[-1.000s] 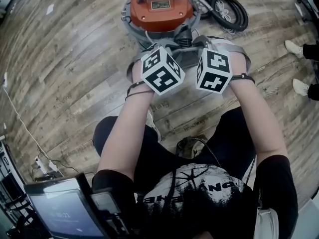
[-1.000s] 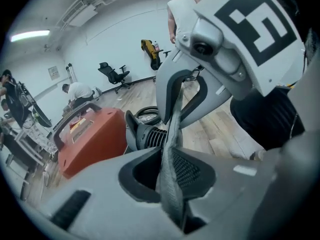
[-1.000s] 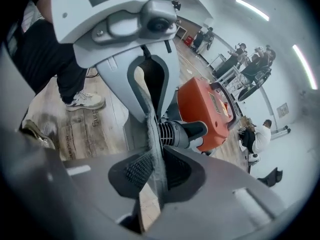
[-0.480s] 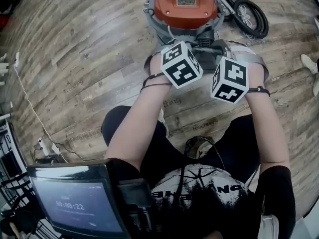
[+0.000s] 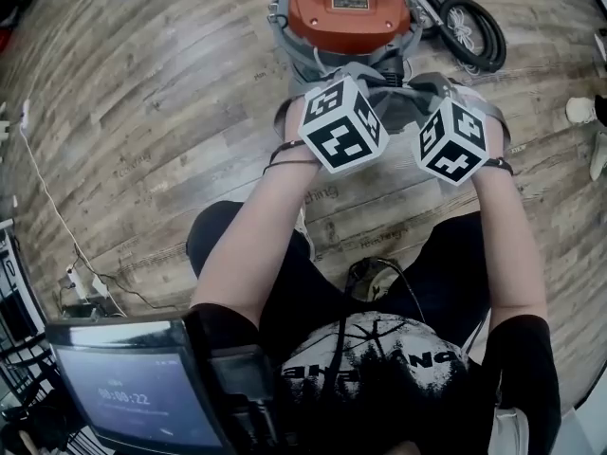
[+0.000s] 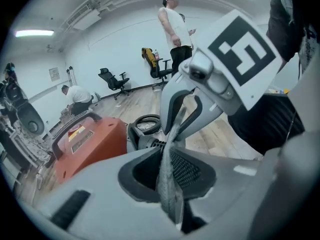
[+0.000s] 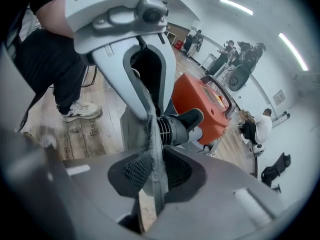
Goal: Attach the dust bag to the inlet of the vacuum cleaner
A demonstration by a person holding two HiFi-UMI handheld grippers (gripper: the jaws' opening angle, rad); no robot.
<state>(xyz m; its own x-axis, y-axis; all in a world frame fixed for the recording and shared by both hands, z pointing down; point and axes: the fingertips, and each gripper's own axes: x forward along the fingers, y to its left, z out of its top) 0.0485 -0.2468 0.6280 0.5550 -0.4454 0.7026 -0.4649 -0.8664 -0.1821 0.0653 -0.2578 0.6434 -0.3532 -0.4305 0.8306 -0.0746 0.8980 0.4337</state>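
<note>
Grey dust bag [image 7: 156, 174] just beside black inlet [image 7: 176, 129] of orange vacuum cleaner [image 7: 202, 104]

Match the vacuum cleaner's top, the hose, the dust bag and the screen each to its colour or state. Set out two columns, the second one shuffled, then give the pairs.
Column one
1. vacuum cleaner's top
2. hose
3. dust bag
4. screen

Column two
A. black, coiled
B. lit up
C. orange
D. grey cloth

Pairs: 1-C, 2-A, 3-D, 4-B
</note>
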